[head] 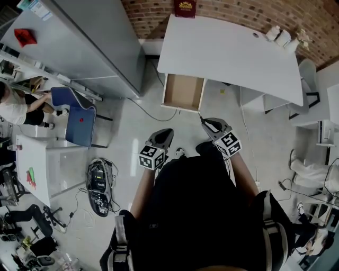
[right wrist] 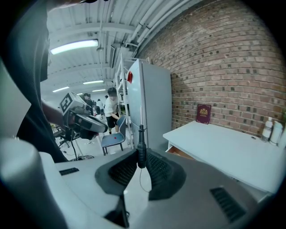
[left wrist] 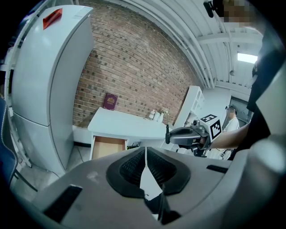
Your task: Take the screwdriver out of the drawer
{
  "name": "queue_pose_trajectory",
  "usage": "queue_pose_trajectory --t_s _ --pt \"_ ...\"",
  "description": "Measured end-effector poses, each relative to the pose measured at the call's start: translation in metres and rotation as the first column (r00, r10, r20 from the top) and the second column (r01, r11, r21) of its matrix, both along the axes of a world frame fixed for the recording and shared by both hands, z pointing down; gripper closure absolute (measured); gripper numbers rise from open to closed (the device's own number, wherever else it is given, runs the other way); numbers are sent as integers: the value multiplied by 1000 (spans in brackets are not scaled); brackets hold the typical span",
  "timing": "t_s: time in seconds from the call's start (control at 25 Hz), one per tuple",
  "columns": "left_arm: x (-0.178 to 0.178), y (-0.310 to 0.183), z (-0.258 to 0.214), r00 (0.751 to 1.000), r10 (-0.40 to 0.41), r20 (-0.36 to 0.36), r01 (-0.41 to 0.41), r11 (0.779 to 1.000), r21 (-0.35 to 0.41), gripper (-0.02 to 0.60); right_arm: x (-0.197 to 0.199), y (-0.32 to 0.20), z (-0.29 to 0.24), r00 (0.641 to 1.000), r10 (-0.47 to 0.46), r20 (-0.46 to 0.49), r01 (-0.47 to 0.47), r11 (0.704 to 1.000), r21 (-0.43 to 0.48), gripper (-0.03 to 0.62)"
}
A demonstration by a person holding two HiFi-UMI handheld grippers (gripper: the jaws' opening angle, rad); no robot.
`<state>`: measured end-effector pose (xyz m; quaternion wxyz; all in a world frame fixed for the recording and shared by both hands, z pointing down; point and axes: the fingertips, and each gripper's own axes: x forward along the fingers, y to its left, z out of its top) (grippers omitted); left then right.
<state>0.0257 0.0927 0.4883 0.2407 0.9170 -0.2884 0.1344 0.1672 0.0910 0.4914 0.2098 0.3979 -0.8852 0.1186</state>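
Note:
The screwdriver (right wrist: 141,151) stands upright between the pads of my right gripper (right wrist: 141,166), black handle clamped and thin shaft pointing up. In the left gripper view the same screwdriver (left wrist: 167,133) sticks up from the right gripper (left wrist: 172,136). The wooden drawer (head: 183,91) hangs open under the white table (head: 228,53), and nothing shows inside it. In the head view both grippers are held in front of my body, back from the drawer: left gripper (head: 165,132), right gripper (head: 207,123). The left gripper (left wrist: 146,155) has its pads together at the tips with nothing between them.
A tall grey fridge (head: 90,42) stands left of the table. A blue chair (head: 79,119) and a tangle of cables with a device (head: 98,185) sit on the floor at left. A red book (head: 185,8) and bottles (head: 280,37) rest on the table. A person (head: 13,108) sits far left.

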Motion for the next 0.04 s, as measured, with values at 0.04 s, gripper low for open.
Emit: queue_pose_trajectory --t_s 0.04 --pt "1 -1 0 1000 -1 -1 1 1000 1 558 1 -1 0 1000 1 -1 -1 1000 0 476"
